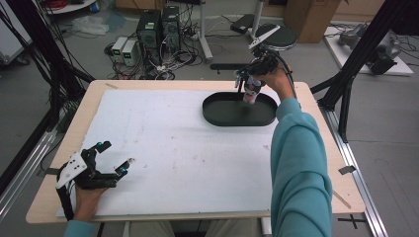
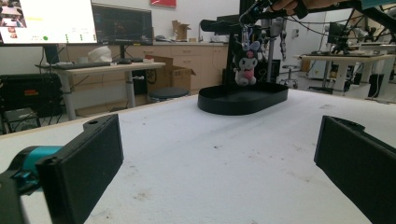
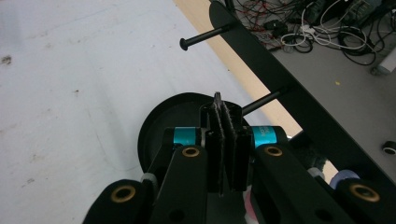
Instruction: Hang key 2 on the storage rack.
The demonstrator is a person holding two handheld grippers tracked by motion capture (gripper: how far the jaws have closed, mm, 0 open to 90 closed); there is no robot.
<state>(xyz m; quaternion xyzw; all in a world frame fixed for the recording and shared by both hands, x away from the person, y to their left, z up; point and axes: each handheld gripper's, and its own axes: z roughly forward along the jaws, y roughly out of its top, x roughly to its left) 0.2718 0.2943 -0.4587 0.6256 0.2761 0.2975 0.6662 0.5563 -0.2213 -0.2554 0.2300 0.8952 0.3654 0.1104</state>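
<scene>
A small black-and-white plush toy with a pink front [image 1: 252,92] hangs just above the black oval tray [image 1: 212,112] at the far right of the table. My right gripper [image 1: 248,79] points down over the tray and is shut on the toy's hanging loop. In the right gripper view its jaws [image 3: 218,100] are pressed together on something thin, with the tray [image 3: 152,126] below. The left gripper view shows the toy [image 2: 246,67] dangling over the tray [image 2: 243,100]. My left gripper [image 1: 116,154] rests near the front left edge, open, nothing between its fingers [image 2: 81,168].
A white foam sheet [image 1: 173,148] covers most of the wooden table [image 1: 49,197]. Beyond the far edge stand computers and tangled cables [image 1: 158,34], a round stool [image 1: 276,35] and black frame posts [image 1: 346,84]. A black bar with bolts [image 3: 261,51] runs along the far edge.
</scene>
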